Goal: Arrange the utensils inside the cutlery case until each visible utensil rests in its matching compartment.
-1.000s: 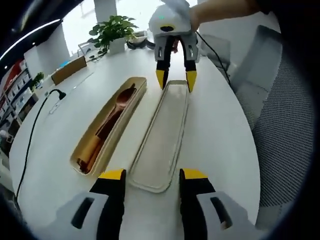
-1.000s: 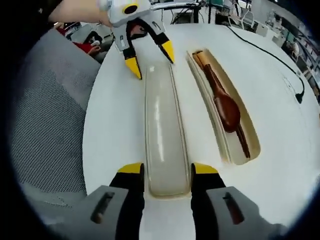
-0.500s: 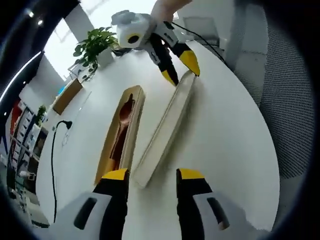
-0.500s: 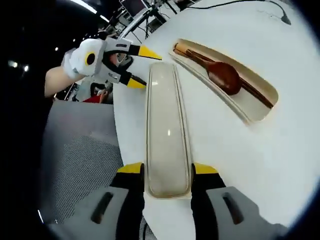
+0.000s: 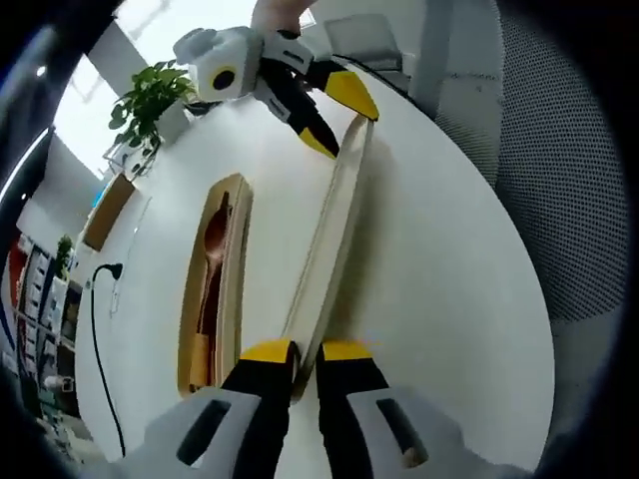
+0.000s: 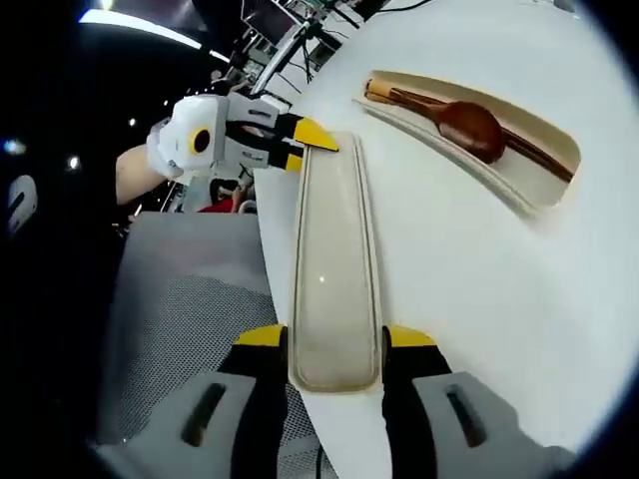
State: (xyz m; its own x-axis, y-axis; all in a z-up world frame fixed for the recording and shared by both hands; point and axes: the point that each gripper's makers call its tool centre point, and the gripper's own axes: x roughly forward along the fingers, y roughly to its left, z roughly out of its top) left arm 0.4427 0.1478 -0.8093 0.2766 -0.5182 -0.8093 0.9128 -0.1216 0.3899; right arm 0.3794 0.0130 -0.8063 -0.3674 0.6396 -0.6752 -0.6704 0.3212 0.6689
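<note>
The lid (image 5: 329,239) of the cutlery case was a long, narrow, pale translucent piece with rounded ends and a raised rim. In the left gripper view it stood tilted on its long edge over the white worktop (image 5: 439,259), seen nearly edge-on as a thin cream strip. In the right gripper view its broad face (image 6: 331,259) showed, smooth and glossy with a small glint near the middle.

The left claw (image 5: 305,351) was pinched almost closed on the lid's near end, its yellow tips pressing the thin edge from both sides. The same claw appeared at the far end of the lid in the right gripper view (image 6: 300,145), its tips nearly together at the lid's end.

The right claw (image 6: 333,337) stood about as wide as the lid, its yellow tips against the two long edges of the other end. In the left gripper view that claw (image 5: 334,118) straddled the lid's far end, with a hand (image 5: 280,12) behind it.

The tray (image 5: 205,289) lay flat on the worktop beside the lid, apart from it: a tan, rounded trough with a pale inside. In it lay a dark reddish-brown wooden spoon (image 6: 469,128) and chopsticks (image 6: 519,150) alongside, all lengthwise.

A potted plant (image 5: 150,100) stood at the far edge, and a black cable (image 5: 100,319) ran across the worktop.
</note>
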